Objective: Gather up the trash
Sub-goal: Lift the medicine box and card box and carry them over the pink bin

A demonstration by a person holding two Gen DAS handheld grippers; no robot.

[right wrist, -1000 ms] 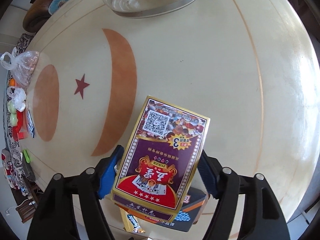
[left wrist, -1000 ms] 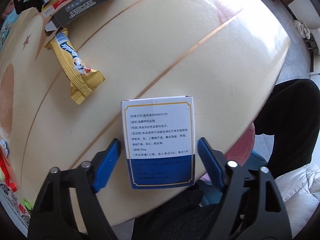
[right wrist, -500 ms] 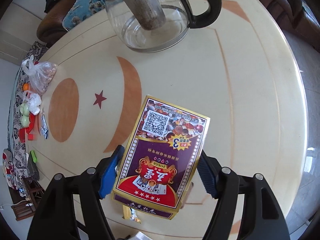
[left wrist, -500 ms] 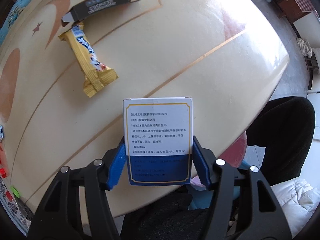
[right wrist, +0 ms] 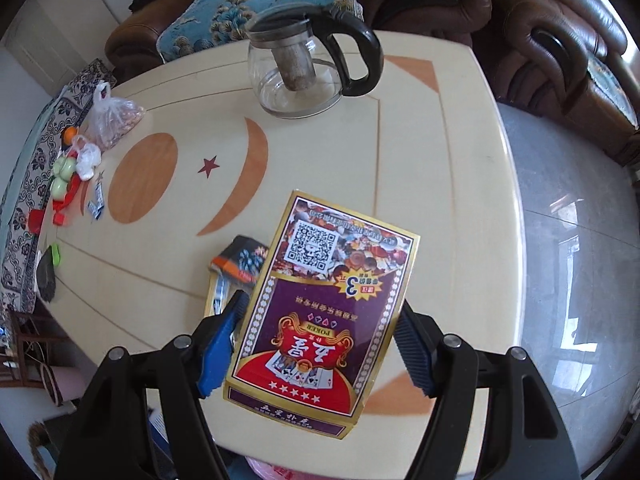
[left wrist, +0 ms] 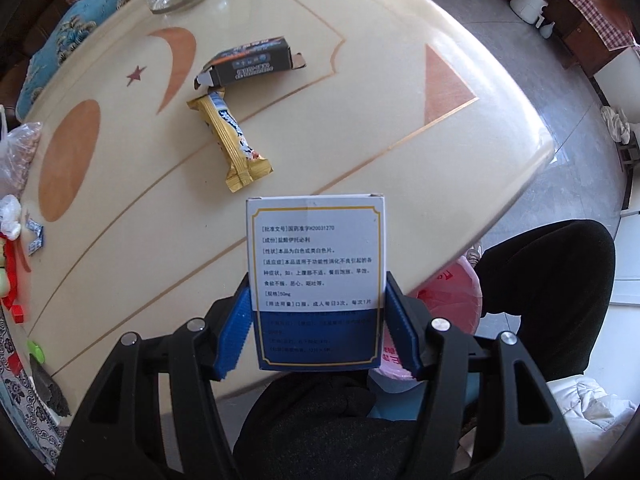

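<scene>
Surface (left wrist: 400, 128): cream, inlaid with orange shapes.
Card box (right wrist: 320, 312): clamped by the right hand-held gripper (right wrist: 316, 344), above the surface.
Medicine box (left wrist: 316, 280): clamped by the left hand-held gripper (left wrist: 316, 332), raised over the surface edge.
Snack wrapper (left wrist: 230, 140): left lying on the surface.

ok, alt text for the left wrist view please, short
The left gripper clamps a white-and-blue medicine box between its blue pads, held above a cream table. On the table beyond lie a gold snack wrapper and an opened dark carton; a pink bag shows below the table edge.
</scene>
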